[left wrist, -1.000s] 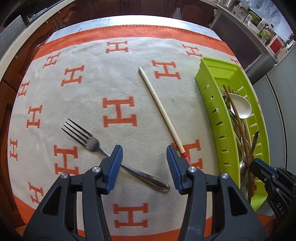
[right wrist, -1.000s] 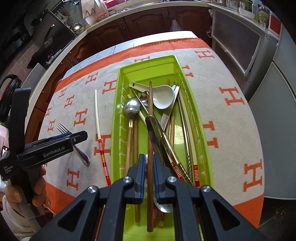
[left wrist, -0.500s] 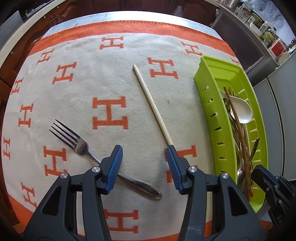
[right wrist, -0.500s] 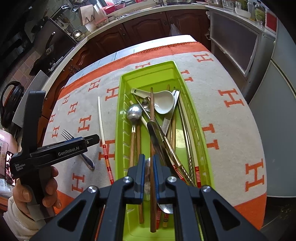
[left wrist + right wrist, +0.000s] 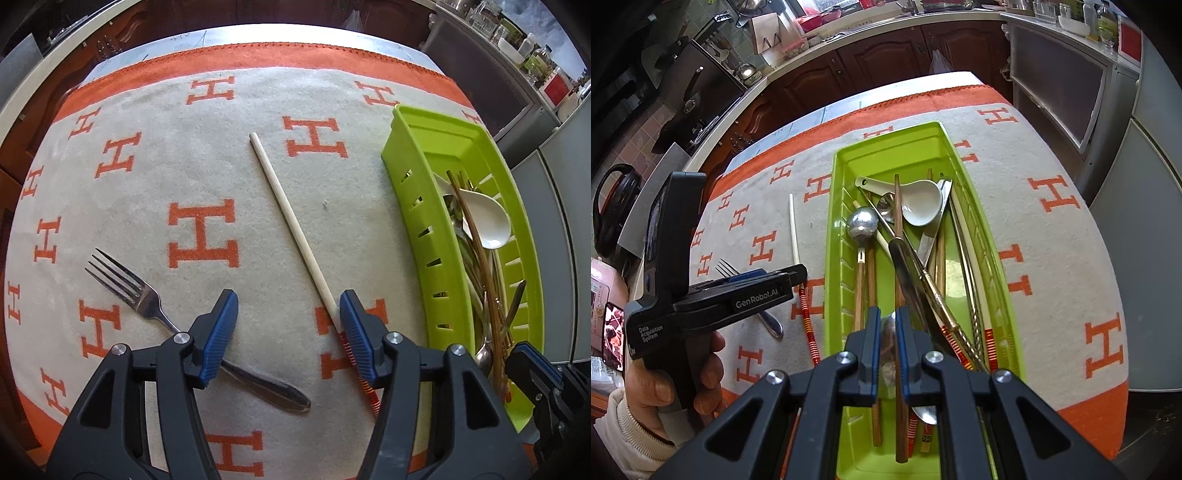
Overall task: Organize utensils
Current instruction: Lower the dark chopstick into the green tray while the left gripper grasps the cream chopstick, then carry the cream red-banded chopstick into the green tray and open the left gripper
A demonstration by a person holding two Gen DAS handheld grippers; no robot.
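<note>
A chopstick [image 5: 291, 229] lies on the mat [image 5: 147, 155] between a fork [image 5: 144, 299] and the green tray [image 5: 417, 206]. Its red end sits under the left gripper [image 5: 288, 325], whose jaws are apart. The tray holds a white spoon [image 5: 919, 205], a ladle [image 5: 862, 225], chopsticks and cutlery. Only the right wrist view shows the right gripper [image 5: 887, 347] clamped on a brown chopstick [image 5: 898, 229] above the tray.

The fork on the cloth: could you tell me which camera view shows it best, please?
The left wrist view: the fork lies in full on the cloth, only its neck hidden by a finger of the left gripper. In the right wrist view that gripper hides all but its tines and handle end.
</note>
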